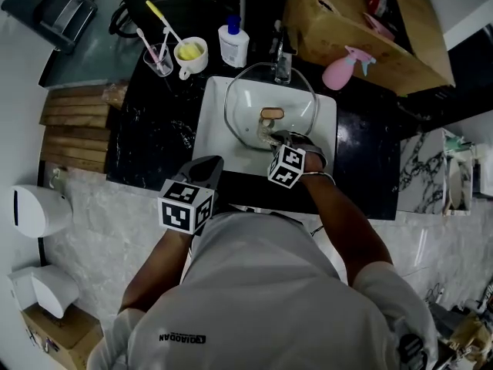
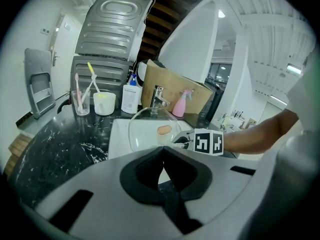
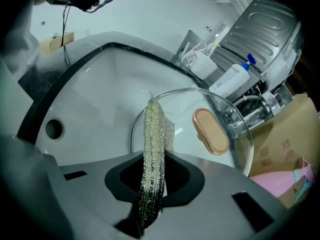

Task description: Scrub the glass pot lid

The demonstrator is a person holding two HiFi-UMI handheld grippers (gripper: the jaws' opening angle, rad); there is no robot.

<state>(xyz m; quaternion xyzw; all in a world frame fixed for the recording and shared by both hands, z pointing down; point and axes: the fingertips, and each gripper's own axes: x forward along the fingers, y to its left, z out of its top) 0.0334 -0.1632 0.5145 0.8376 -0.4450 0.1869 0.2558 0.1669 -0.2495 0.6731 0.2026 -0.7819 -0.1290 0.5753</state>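
The glass pot lid (image 1: 254, 102) with a tan oval knob (image 1: 271, 113) leans upright inside the white sink (image 1: 216, 110). My right gripper (image 1: 271, 139) is at the lid's lower edge, shut on a silvery mesh scrubbing cloth (image 3: 154, 134). In the right gripper view the cloth lies against the glass lid (image 3: 185, 111), just left of the knob (image 3: 210, 130). My left gripper (image 1: 206, 166) hovers over the sink's front rim, left of the right one. Its jaws are shut with nothing in them (image 2: 162, 154), and the lid (image 2: 147, 129) stands ahead of it.
Behind the sink stand a tap (image 1: 282, 60), a white bottle (image 1: 233, 43), a yellow mug (image 1: 191, 54) and a glass of toothbrushes (image 1: 158, 56). A pink spray bottle (image 1: 343, 69) and a cardboard box (image 1: 362, 21) sit back right. Black marble counter (image 1: 154, 129) flanks the sink.
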